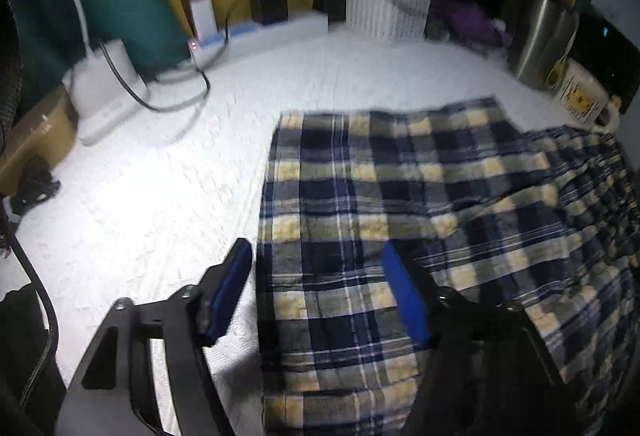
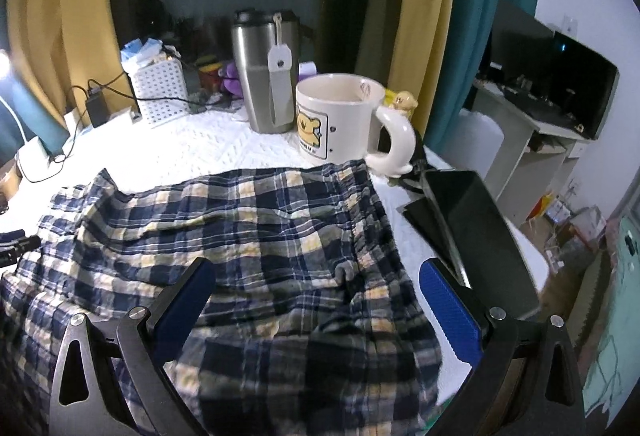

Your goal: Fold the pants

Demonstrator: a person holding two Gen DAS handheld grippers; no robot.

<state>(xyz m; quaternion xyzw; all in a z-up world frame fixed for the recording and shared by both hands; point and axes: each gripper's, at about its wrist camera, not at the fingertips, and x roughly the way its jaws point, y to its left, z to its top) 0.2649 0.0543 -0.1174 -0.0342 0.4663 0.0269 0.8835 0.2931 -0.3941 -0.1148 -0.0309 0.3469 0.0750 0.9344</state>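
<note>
Pants: one plaid pair (image 1: 400, 204) on the white table (image 1: 160, 196)
Cups: one mug (image 2: 340, 116), one steel tumbler (image 2: 260, 76), far edge
Left gripper (image 1: 316, 292): released, straddling the pants' edge
Right gripper (image 2: 316, 308): released above the pants

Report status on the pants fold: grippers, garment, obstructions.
Left gripper open, straddling the plaid pants' edge. Right gripper open over the pants, nothing gripped. Bear mug touches the far hem; steel tumbler behind, black tablet alongside.

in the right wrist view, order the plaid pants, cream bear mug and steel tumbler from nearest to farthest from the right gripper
1. Plaid pants, directly beneath the right gripper.
2. Cream bear mug, beyond the pants' far edge.
3. Steel tumbler, behind the mug, slightly left.
</note>
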